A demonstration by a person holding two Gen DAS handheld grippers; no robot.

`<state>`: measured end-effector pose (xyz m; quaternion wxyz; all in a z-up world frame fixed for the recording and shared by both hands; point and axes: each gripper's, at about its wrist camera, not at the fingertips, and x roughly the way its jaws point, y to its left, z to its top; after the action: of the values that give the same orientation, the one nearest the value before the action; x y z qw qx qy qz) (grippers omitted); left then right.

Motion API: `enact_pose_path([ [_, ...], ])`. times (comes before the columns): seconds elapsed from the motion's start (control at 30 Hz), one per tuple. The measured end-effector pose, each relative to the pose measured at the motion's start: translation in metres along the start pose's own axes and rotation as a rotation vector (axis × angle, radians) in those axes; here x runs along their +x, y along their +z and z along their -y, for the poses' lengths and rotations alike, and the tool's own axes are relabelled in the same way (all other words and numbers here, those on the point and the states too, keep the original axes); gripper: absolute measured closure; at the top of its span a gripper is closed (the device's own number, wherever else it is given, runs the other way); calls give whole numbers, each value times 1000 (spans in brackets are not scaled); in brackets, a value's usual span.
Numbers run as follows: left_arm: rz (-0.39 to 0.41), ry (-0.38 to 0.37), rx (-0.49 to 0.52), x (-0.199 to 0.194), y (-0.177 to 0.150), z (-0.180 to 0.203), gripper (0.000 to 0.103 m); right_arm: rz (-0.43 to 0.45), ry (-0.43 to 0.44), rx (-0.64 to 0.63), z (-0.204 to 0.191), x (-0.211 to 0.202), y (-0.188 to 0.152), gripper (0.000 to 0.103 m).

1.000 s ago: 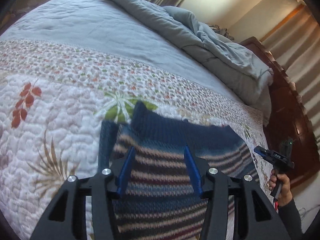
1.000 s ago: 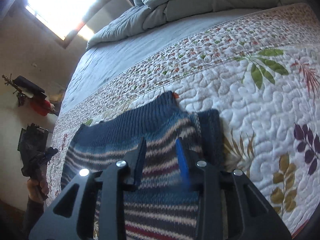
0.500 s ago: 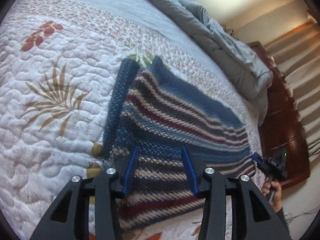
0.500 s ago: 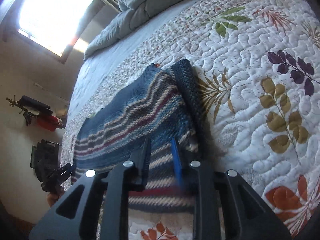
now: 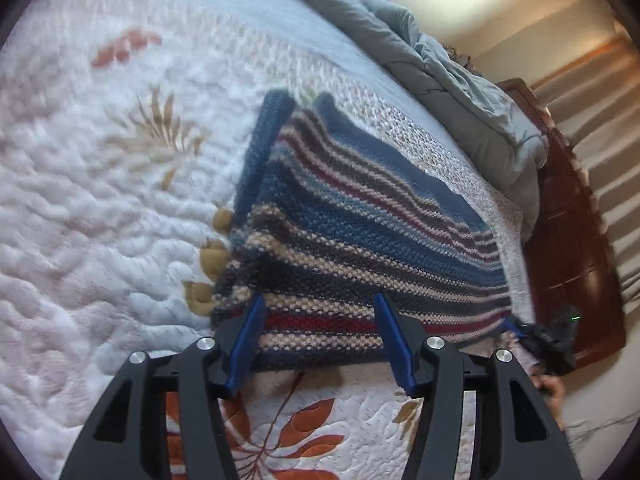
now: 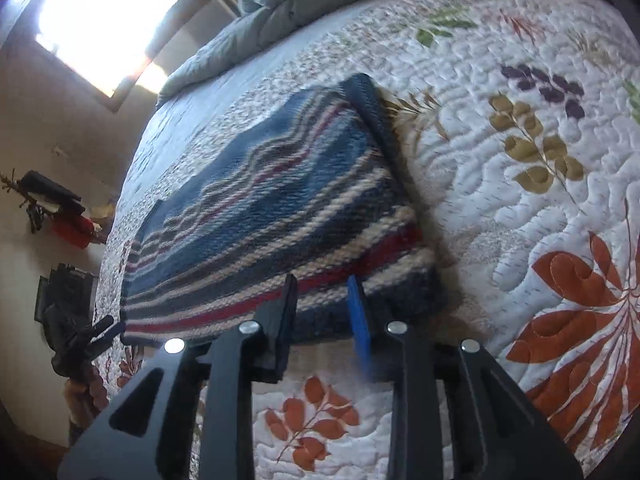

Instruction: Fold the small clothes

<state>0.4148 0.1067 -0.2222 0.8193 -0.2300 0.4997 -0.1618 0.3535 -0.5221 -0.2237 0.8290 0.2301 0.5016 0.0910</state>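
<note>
A knitted sweater with blue, cream, grey and red stripes (image 5: 360,232) lies folded flat on the quilted floral bedspread (image 5: 100,200); it also shows in the right wrist view (image 6: 260,216). My left gripper (image 5: 318,304) is open and empty, its blue fingers over the sweater's near edge toward the left corner. My right gripper (image 6: 320,284) is open with a narrower gap, empty, at the sweater's near edge close to its right corner. Each gripper shows small in the other's view: the right one (image 5: 552,340), the left one (image 6: 80,336).
A rumpled grey duvet (image 5: 440,64) lies at the head of the bed. A dark wooden bed frame (image 5: 576,240) and curtains are at the right. A bright window (image 6: 100,12) and a wall with dark and red items (image 6: 60,208) are at the left.
Both grippers have pulled back toward the near edge of the sweater and tilted down. The sweater now lies flat on the bed, and the bedspread in front of it shows.
</note>
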Motion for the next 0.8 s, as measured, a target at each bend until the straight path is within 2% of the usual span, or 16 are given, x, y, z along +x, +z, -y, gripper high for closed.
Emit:
enact_pose_path([
  [0.03,48,84,72,-11,-4,13,39,9,-2,-41,-16,-3,-5,75],
  [0.1,124,212,183,-25,-13,34,30,18,-7,-125,-50,-2,-17,63],
  [0.17,156,282,259,-34,-19,48,28,10,-13,-221,-87,7,-32,54],
  [0.27,184,360,367,-43,-28,65,22,13,-24,-394,-154,30,-58,52],
  [0.37,209,387,431,-52,-28,71,16,-1,-4,-540,-218,62,-85,52],
  [0.5,246,400,474,-58,-21,73,13,-22,5,-686,-277,94,-114,52],
  [0.67,254,423,500,-53,-7,63,12,-18,-7,-815,-316,124,-135,49],
  [0.8,222,434,491,-41,5,51,11,4,-22,-906,-335,139,-150,48],
])
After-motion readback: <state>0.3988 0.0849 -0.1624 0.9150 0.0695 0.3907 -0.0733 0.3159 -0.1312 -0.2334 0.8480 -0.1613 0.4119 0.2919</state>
